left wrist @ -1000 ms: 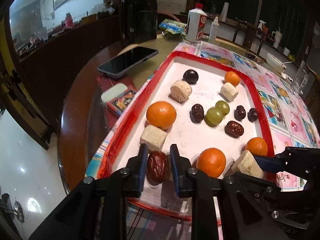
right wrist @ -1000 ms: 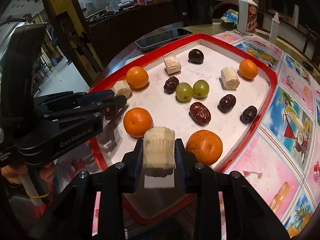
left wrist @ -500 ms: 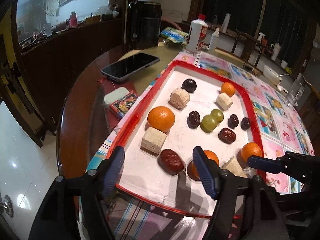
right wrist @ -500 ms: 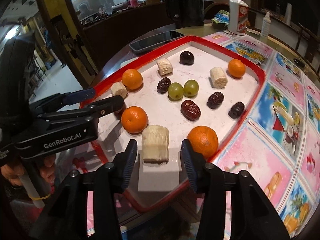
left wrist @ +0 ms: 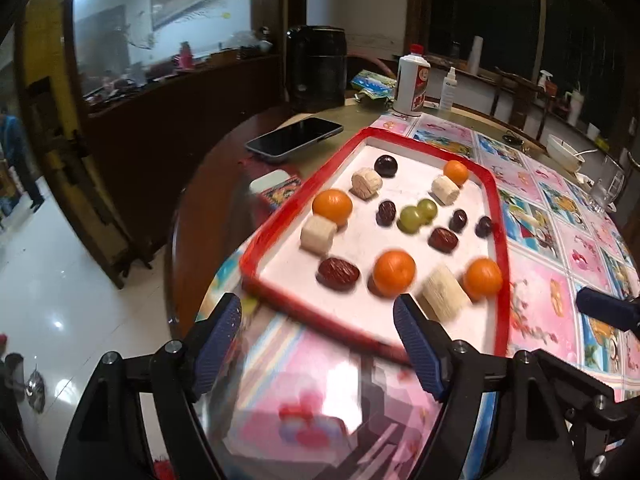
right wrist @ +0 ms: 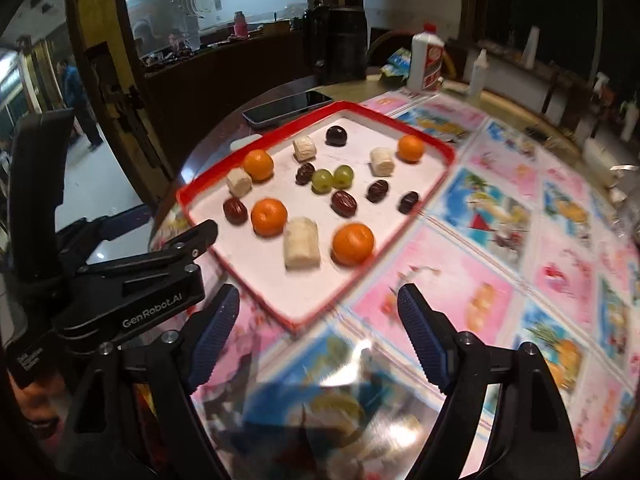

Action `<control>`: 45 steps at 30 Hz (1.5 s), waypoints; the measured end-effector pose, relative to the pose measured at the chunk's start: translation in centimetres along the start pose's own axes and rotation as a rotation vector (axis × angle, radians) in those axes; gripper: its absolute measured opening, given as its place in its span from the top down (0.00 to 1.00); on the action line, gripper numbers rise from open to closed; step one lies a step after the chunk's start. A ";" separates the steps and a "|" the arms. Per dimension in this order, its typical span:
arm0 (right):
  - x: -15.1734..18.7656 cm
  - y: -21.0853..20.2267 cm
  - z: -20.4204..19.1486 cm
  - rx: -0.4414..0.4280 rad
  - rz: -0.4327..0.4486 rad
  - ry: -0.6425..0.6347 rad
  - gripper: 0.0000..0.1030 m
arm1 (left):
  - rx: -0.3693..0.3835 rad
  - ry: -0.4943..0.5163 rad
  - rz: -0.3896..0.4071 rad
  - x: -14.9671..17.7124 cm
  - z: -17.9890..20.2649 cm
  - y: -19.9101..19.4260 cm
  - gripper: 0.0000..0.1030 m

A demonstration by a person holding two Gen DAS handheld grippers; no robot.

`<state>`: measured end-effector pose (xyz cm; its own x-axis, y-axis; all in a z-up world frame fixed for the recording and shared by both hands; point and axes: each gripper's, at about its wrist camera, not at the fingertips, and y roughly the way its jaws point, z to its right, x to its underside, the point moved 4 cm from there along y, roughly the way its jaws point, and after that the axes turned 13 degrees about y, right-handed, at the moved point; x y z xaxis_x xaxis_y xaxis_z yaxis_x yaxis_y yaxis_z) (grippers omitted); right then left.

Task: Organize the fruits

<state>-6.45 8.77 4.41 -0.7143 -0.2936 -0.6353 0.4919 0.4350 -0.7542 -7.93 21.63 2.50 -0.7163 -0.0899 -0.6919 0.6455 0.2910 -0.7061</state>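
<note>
I am looking at a round, dark wooden counter [left wrist: 192,208] that is carrying a bright picture-printed cloth [left wrist: 560,248]. A red-rimmed tray [left wrist: 500,216] is sitting on that cloth. Beside the tray's far left corner a dark phone [left wrist: 294,136] is lying flat on the bare wood, and nearer along that side a small printed box [left wrist: 280,192] is resting. Farther back a black canister [left wrist: 318,68], a white bottle with a red cap [left wrist: 412,84], and a small spray bottle [left wrist: 449,88] are standing.

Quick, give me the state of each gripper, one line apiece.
Left gripper: open, holding nothing, short of the red tray.
Right gripper: open, holding nothing, over the patterned tablecloth.
</note>
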 end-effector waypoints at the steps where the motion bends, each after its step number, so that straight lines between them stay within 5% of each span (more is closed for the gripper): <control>1: 0.6 -0.7 0.0 0.010 0.013 -0.012 0.19 | -0.004 -0.004 -0.004 0.4 0.3 -0.5 0.23; 7: 3.8 -3.4 0.8 0.071 0.077 -0.030 0.14 | -0.003 -0.022 -0.047 2.9 2.1 -3.0 0.20; 15: 6.0 -3.9 3.2 0.110 0.029 0.067 0.13 | 0.009 0.037 -0.023 5.1 4.3 -5.7 0.18; 20: 6.6 -4.3 4.1 0.108 0.029 0.103 0.13 | 0.040 0.018 -0.014 5.7 4.3 -6.6 0.11; 22: 6.8 -4.3 4.3 0.119 0.023 0.105 0.13 | 0.007 0.016 -0.027 5.9 4.1 -6.8 0.00; 28: 7.0 -4.0 4.4 0.147 0.018 0.110 0.13 | -0.073 0.082 0.029 6.1 4.1 -7.8 0.00; 45: 6.9 -3.2 3.2 0.185 0.008 0.096 0.13 | 0.011 0.048 -0.004 6.5 2.6 -7.6 0.01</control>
<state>-11.38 2.64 1.84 -0.7498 -0.2044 -0.6293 0.5745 0.2708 -0.7724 -16.86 16.39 2.97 -0.7303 -0.0453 -0.6816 0.6456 0.2805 -0.7104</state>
